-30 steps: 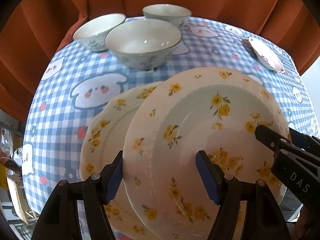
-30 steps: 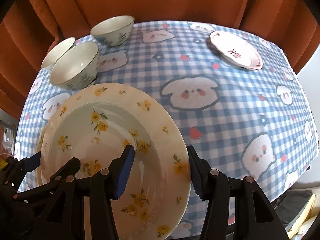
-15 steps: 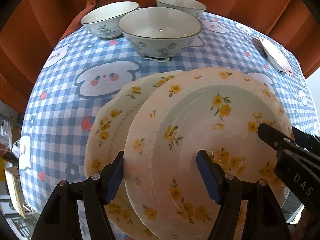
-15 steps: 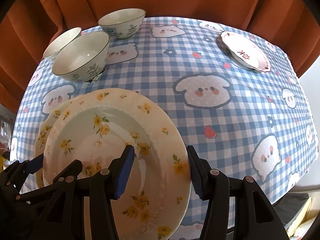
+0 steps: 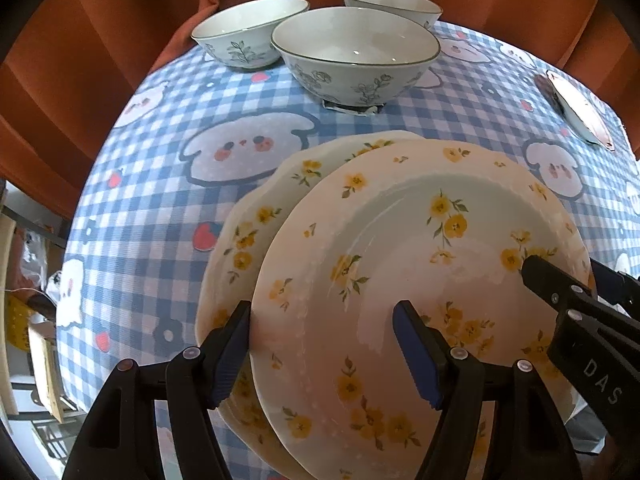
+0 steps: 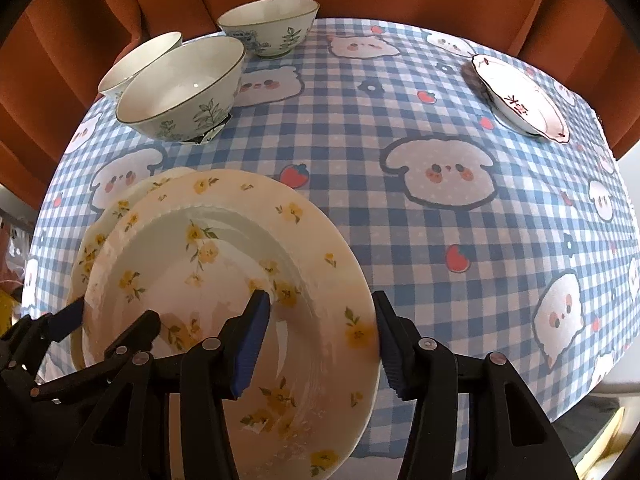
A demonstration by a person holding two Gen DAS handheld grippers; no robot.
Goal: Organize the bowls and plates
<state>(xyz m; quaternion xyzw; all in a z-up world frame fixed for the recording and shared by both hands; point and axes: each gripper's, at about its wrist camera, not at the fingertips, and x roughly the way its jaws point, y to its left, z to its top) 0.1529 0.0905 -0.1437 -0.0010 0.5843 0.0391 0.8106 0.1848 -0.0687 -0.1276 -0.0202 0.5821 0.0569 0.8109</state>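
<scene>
Soft daylight, sharp, fisheye-warped edges

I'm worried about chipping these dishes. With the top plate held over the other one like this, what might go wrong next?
1. The top plate sits off-centre over the lower plate; set down like this, the rims may knock, or it may rest tilted.
2. The left claw and right claw each straddle only a rim edge; an uneven release might let one side drop.
3. The stack lies near the table edge, so a sideways slide may carry it off.
</scene>
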